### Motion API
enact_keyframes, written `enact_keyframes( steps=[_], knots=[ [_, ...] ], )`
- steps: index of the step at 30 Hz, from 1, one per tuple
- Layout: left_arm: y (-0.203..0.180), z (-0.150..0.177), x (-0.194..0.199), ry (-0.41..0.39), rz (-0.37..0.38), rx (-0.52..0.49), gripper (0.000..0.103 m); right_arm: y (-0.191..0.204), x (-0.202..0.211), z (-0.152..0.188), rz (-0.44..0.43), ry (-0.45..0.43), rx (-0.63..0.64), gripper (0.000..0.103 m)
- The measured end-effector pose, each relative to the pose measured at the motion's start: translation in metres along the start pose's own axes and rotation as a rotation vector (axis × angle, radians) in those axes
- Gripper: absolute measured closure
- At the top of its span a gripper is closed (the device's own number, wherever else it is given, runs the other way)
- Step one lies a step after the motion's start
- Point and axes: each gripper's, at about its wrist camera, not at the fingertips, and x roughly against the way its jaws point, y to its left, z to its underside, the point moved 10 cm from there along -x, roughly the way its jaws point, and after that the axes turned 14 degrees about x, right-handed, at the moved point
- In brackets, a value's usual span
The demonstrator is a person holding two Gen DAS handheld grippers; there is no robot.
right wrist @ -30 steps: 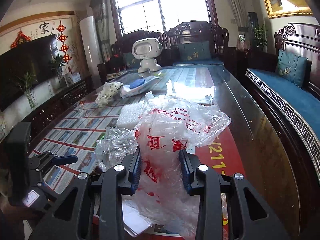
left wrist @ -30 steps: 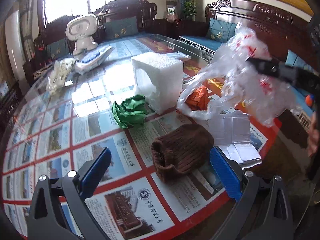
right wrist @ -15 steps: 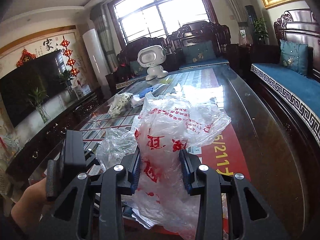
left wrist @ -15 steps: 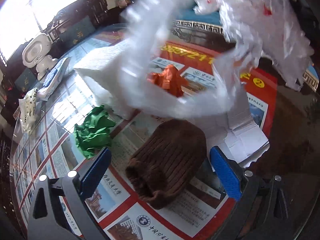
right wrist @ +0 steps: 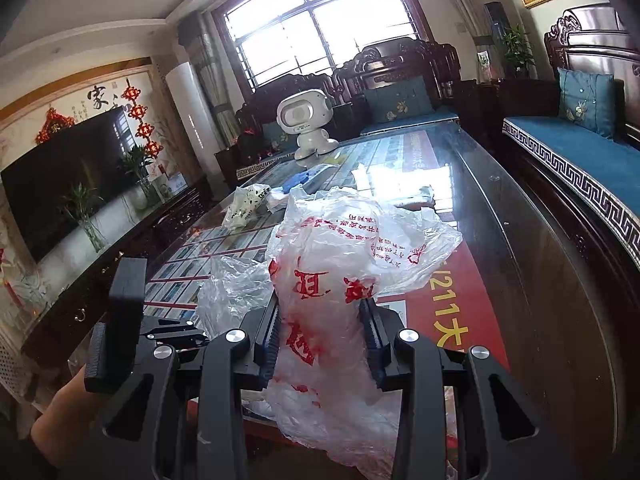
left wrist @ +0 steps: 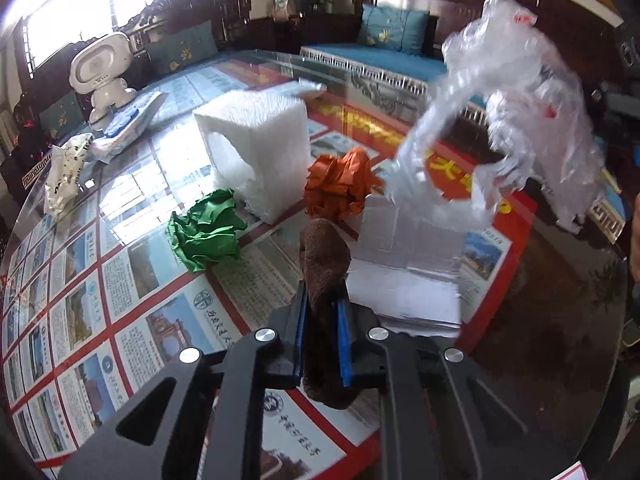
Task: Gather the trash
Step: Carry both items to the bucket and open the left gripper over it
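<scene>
1. Nearest in the left wrist view, the left gripper has its jaws drawn narrow on a brown knitted piece. The soft cloth bunches between the blue pads and pokes out above and below them, so it seems to be lifted clear of the table, though I cannot be sure its lower end is off the glass.

2. In the right wrist view, the right gripper is clamped on a clear plastic bag with red print. The grip sits at a gathered part of the bag, probably so the bag hangs as a sack to receive the trash. Whether its mouth is open toward the other gripper I cannot tell.

3. Just beyond the brown piece lie flat white papers, beneath the hanging bag, which shows at the right of the left wrist view.

4. Farther on, a crumpled green paper and a crumpled orange paper rest on the glass on either side of a white foam block, each close against it. These look like trash yet to be collected.

5. Toward the far end sit a spotted white packet, a flat pack with blue on it and a small white robot toy; the toy is likely no trash.

6. Judged from this, the brown piece goes into the bag next.
</scene>
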Motion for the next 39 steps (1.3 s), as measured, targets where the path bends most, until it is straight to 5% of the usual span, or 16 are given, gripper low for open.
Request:
enact_keyframes(
  steps=[7,14,19,25,34,35,37,38,39],
  knots=[
    [-0.027,0.013,0.074,-0.130,0.063,-0.002,0.089,0.034,0.046,0.006,-0.030,-0.031,0.053,0.068],
    [-0.063,0.081,0.145,-0.183,0.130,0.001,0.089,0.078,0.118,0.042,-0.077,-0.058,0.085,0.068],
    [-0.084,0.150,0.161,-0.099,0.187,0.108,0.089,0.117,0.171,0.084,-0.111,-0.050,0.117,0.068],
    [-0.113,0.243,0.157,-0.009,0.115,0.067,0.089,0.153,0.214,0.137,-0.116,0.005,0.157,0.068],
    [-0.142,0.358,0.116,0.243,0.202,0.178,0.088,0.183,0.226,0.227,-0.123,0.147,0.166,0.068],
    [-0.143,0.367,0.111,0.272,0.207,0.175,0.084,0.185,0.225,0.236,-0.131,0.164,0.157,0.068],
    [-0.138,0.375,0.103,0.292,0.193,0.207,0.046,0.186,0.222,0.254,-0.136,0.197,0.135,0.068],
    [-0.136,0.379,0.101,0.306,0.196,0.226,0.015,0.185,0.219,0.260,-0.138,0.210,0.123,0.067],
    [-0.132,0.381,0.100,0.303,0.187,0.246,0.012,0.185,0.216,0.266,-0.140,0.226,0.113,0.066]
  ],
)
